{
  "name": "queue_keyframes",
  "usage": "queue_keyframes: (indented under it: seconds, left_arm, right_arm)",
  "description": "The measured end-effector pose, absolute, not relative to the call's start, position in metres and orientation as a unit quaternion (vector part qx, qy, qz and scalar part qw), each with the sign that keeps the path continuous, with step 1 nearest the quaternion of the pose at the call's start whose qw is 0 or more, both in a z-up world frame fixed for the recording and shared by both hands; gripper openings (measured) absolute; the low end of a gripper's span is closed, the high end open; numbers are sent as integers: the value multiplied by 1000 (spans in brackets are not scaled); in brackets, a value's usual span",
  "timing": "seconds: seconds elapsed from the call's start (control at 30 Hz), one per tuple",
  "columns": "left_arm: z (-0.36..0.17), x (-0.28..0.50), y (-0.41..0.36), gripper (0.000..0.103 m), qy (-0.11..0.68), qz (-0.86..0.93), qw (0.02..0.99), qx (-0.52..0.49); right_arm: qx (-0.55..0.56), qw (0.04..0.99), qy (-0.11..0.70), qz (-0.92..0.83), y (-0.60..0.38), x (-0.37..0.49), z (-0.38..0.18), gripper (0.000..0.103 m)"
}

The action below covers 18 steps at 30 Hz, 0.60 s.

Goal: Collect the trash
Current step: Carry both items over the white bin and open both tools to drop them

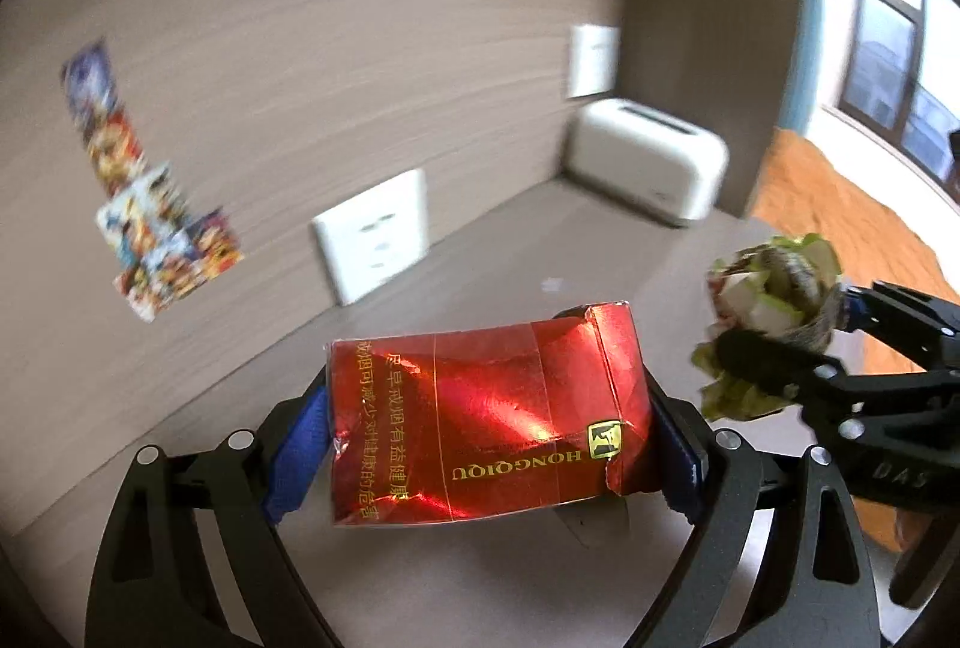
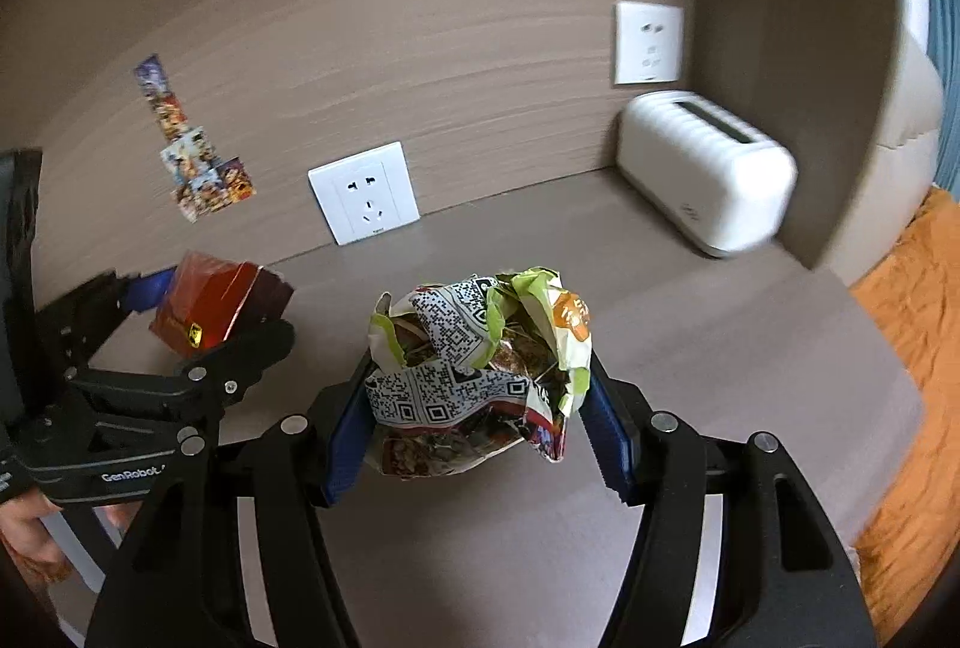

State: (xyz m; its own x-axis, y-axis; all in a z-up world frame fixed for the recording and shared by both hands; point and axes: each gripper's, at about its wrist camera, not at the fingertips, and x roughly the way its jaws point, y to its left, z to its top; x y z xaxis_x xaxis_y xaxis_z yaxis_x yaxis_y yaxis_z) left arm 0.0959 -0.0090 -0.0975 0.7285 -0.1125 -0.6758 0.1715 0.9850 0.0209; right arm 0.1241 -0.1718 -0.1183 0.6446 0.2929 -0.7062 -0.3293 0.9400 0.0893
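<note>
A crumpled red cigarette pack [image 1: 480, 426] with gold lettering sits crosswise between the blue pads of my left gripper [image 1: 489, 435], which is shut on it above the brown tabletop [image 1: 480, 282]. My right gripper [image 2: 477, 408] is shut on a balled-up snack wrapper [image 2: 474, 366], green and white with QR codes. In the left wrist view the right gripper [image 1: 798, 330] and its wrapper [image 1: 762, 288] hang to the right. In the right wrist view the left gripper [image 2: 210, 315] and the red pack [image 2: 210, 300] are at the left.
A white toaster-like appliance [image 2: 702, 168] stands in the back right corner. Two wall sockets [image 2: 363, 192] and colourful stickers [image 2: 198, 168] are on the back wall. An orange cloth [image 2: 912, 348] lies beyond the table's right edge. A hand [image 2: 30, 534] shows at the lower left.
</note>
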Motion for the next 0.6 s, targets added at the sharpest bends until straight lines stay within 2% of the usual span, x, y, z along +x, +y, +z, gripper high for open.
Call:
queue_keyframes:
  seconds: [0.17,0.6]
  left_arm:
    - [-89,72,-61,88,352,-131,924,69]
    - [-115,45,-197,88,363,-283,874,157]
  right_arm:
    - [-5,916,373,145,-219,76,-105,63]
    - [36,916,399,40,-342,-1,-109,63]
